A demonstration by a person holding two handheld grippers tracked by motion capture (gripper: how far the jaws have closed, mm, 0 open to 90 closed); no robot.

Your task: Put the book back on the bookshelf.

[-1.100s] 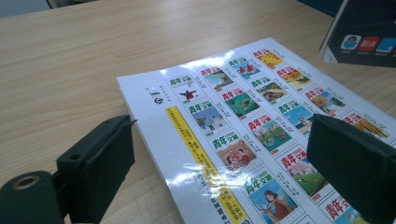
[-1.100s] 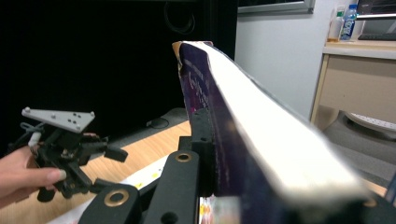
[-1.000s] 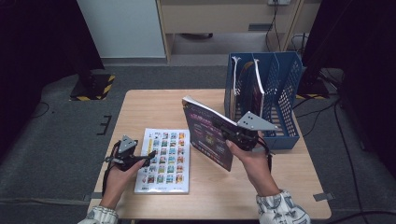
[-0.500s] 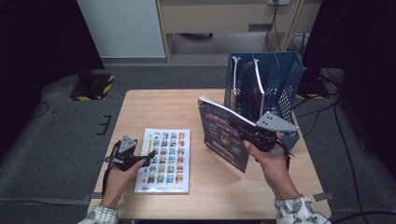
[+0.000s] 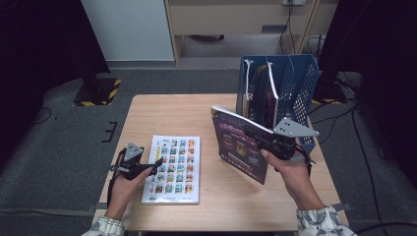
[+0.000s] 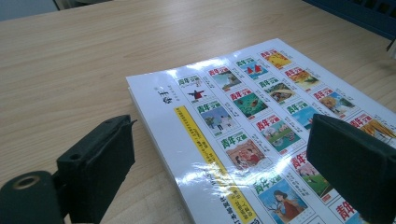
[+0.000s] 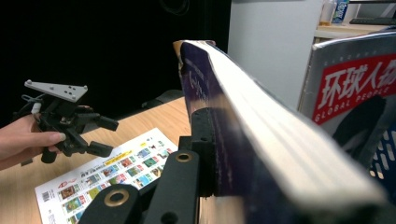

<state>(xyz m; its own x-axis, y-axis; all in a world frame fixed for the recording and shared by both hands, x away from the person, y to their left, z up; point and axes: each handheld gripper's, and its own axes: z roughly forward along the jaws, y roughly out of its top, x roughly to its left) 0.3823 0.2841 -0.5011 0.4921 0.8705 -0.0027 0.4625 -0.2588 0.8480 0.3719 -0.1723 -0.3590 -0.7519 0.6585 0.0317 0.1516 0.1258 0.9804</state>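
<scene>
A person's right gripper [image 5: 271, 141] is clamped on the edge of a purple magazine [image 5: 241, 147], held upright above the wooden table [image 5: 167, 110], just in front of the blue file rack [image 5: 295, 78]. This looks like the filing step: next the magazine needs lifting and turning to slide into a free slot. The left gripper [image 5: 153, 164], jaws apart, hovers over a white magazine [image 5: 174, 169] lying flat. Compared with a second ago, the purple magazine has shifted rightward toward the rack; the left hand has not moved.
</scene>
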